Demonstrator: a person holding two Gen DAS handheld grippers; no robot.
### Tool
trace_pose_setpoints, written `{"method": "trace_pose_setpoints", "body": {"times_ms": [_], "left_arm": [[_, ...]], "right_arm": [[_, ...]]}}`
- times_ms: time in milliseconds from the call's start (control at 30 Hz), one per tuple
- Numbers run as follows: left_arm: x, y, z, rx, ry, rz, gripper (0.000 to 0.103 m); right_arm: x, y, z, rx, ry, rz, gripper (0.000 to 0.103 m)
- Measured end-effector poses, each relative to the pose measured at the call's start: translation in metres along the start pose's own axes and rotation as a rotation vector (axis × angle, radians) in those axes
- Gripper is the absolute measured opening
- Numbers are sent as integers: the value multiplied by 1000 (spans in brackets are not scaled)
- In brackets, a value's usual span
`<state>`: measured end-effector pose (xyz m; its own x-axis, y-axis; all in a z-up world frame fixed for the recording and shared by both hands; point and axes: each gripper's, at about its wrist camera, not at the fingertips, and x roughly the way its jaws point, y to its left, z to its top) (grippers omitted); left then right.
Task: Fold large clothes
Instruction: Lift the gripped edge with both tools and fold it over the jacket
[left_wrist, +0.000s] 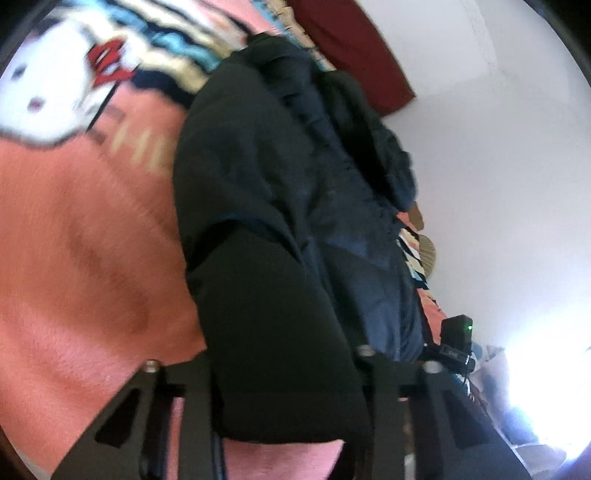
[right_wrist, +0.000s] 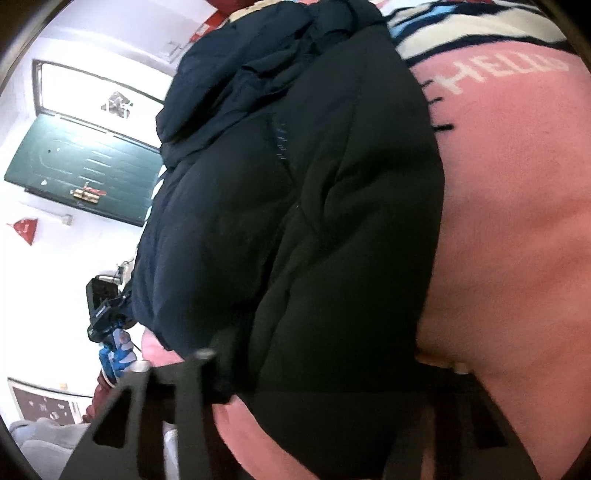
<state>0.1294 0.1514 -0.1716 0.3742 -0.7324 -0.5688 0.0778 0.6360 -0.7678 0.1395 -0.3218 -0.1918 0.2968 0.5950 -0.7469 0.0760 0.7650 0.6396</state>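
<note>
On the pink blanket (left_wrist: 74, 258), w/ its white cartoon face and "HELLO" lettering, lies the dark padded jacket (left_wrist: 258, 184), bunched lengthwise, navy lining showing along one side. Left tongs (left_wrist: 288, 398) are clamped on the jacket's near hem, black fabric bulging between the fingers. Right tongs (right_wrist: 306, 413) likewise pinch the near edge of the jacket, fabric filling the gap. Beyond the bed: white wall, a dark red pillow (left_wrist: 351, 48), a green door (right_wrist: 85, 173). Both views somewhat blurred.
</note>
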Motion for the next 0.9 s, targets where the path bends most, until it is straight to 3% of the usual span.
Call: {"method": "trace_pose_setpoints", "body": {"times_ms": [100, 267, 467, 567, 700, 833, 900], "left_arm": [[-10, -32, 8, 89, -23, -6, 17], [-30, -81, 44, 151, -107, -88, 16], [-45, -96, 110, 57, -209, -309, 16], [-39, -98, 145, 5, -240, -378, 16], [-18, -117, 206, 34, -284, -344, 16], [13, -132, 269, 81, -317, -189, 17], [39, -135, 302, 116, -319, -71, 19]], "right_arm": [[-6, 14, 1, -42, -38, 18, 20], [-38, 42, 15, -93, -179, 92, 17], [-90, 53, 58, -66, -372, 207, 17], [-105, 47, 95, -25, -435, 276, 17], [-106, 40, 151, 51, -499, 322, 17], [-94, 37, 216, 128, -581, 277, 18], [-85, 37, 240, 140, -596, 238, 19]]}}
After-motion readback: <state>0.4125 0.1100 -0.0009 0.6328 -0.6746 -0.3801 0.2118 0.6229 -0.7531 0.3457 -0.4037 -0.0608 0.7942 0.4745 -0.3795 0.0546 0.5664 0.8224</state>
